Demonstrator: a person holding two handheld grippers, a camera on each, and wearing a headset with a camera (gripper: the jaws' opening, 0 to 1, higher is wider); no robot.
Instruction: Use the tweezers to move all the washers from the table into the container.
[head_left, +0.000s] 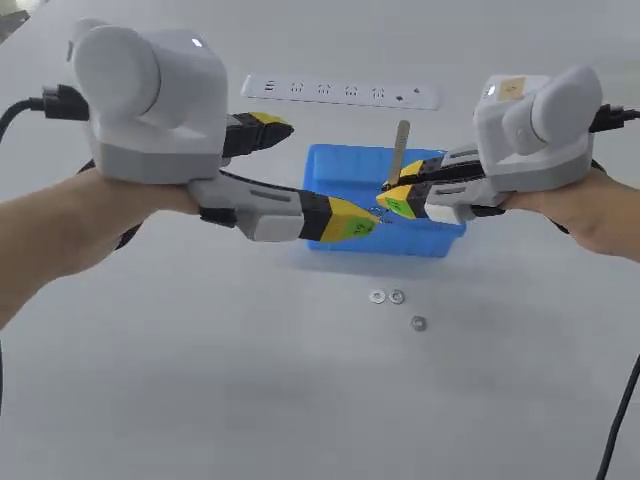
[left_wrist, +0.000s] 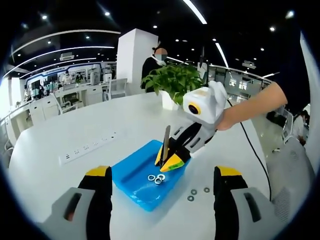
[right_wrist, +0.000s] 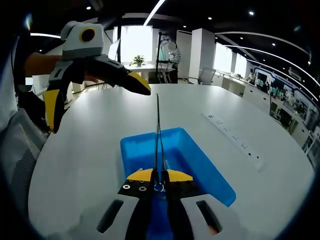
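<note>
Washers, three of them, lie on the desk just on the person's side of the container. Two are side by side and the third is a little nearer the person. More washers already sit inside the container. The tweezers stand nearly upright over the container. The right tongs are narrow and clamp the tweezers at their lower end. A small ring at that end may be a washer, but I cannot tell. The left tongs are spread wide over the container's left edge and hold nothing. The right tongs are nearer the loose three, so the next pick likely means drawing back from the container toward the person and tipping the tweezers down.
</note>
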